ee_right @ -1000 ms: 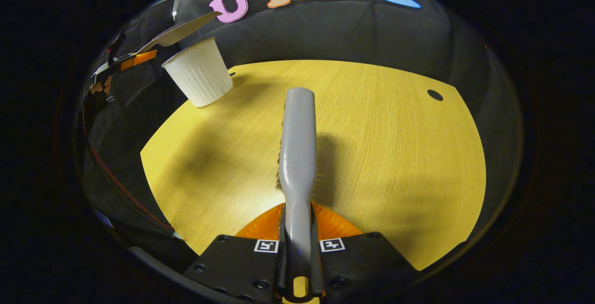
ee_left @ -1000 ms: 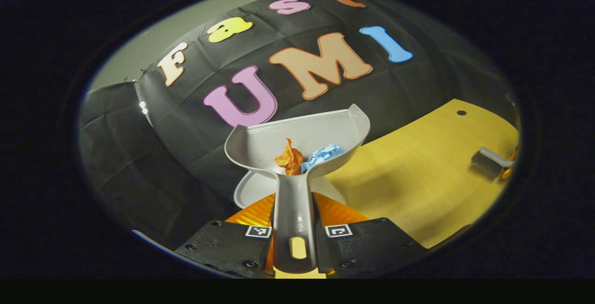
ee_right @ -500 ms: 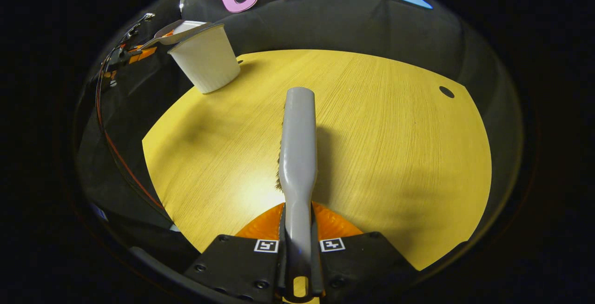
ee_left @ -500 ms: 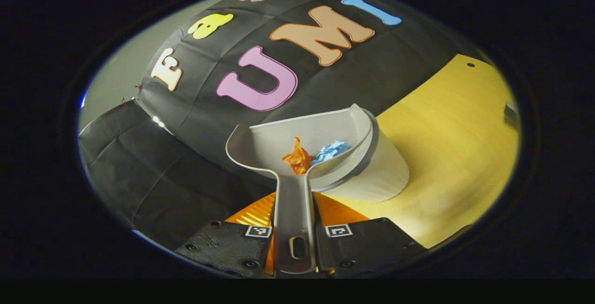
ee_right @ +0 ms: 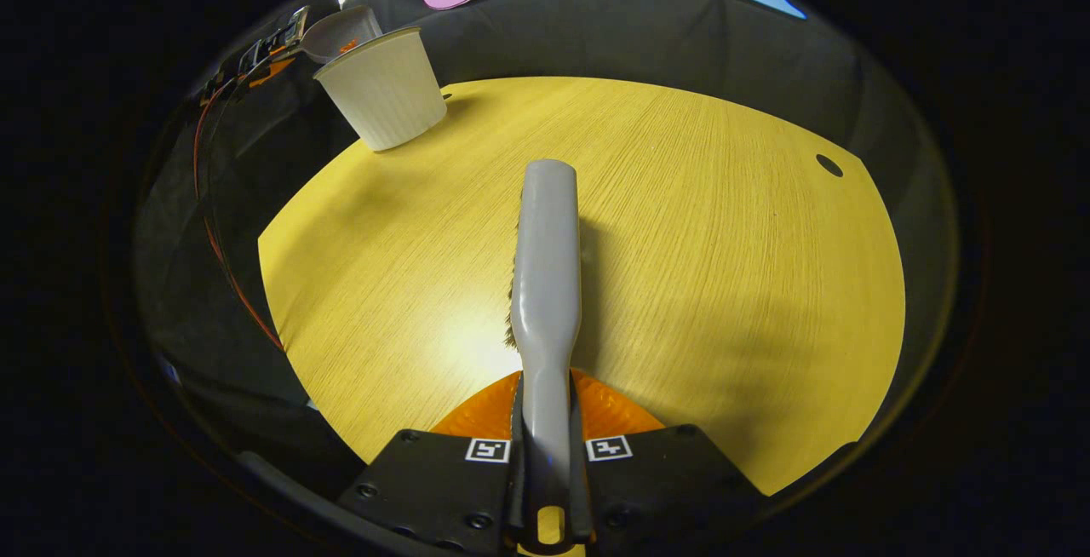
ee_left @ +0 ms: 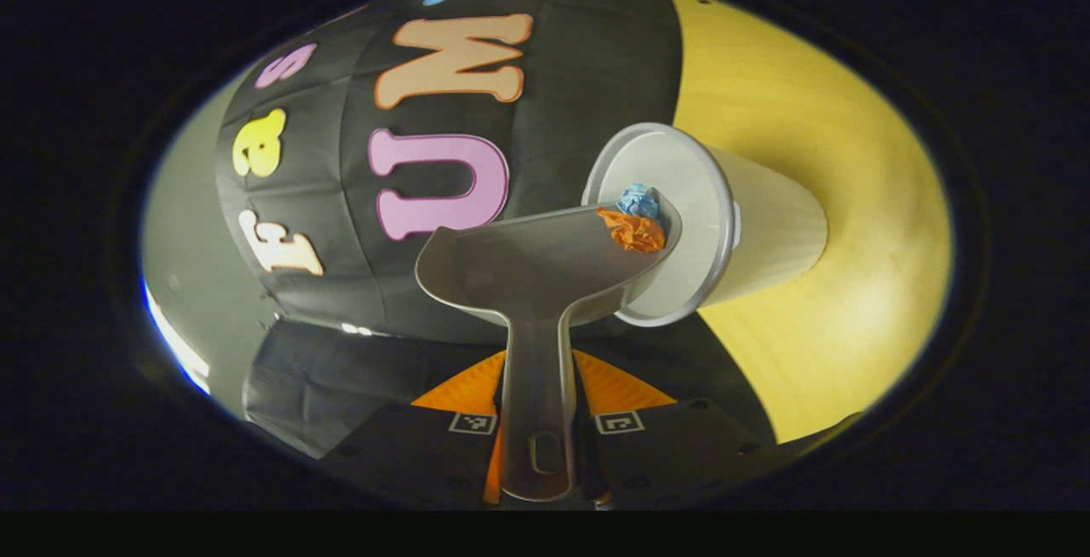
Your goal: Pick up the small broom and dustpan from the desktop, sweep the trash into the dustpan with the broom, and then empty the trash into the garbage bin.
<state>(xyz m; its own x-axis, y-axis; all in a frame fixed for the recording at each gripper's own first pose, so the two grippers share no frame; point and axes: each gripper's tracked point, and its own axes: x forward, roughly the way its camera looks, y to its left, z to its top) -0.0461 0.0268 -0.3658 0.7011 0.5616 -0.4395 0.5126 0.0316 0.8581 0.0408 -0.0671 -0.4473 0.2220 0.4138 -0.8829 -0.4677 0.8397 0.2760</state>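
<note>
My left hand-held gripper clamps the dustpan handle, the pan rolled over the garbage bin mouth, orange and blue trash at its low edge. I'd roll further, keeping that edge inside the rim. My right hand-held gripper grips the broom above the table.

Tilted grey dustpan – paper scraps at white bin mouth

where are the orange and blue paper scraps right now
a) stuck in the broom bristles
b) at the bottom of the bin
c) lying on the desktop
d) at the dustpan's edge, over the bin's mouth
d: the orange scrap and blue scrap sit at the low edge of the tilted dustpan, right against the open mouth of the bin.
</note>
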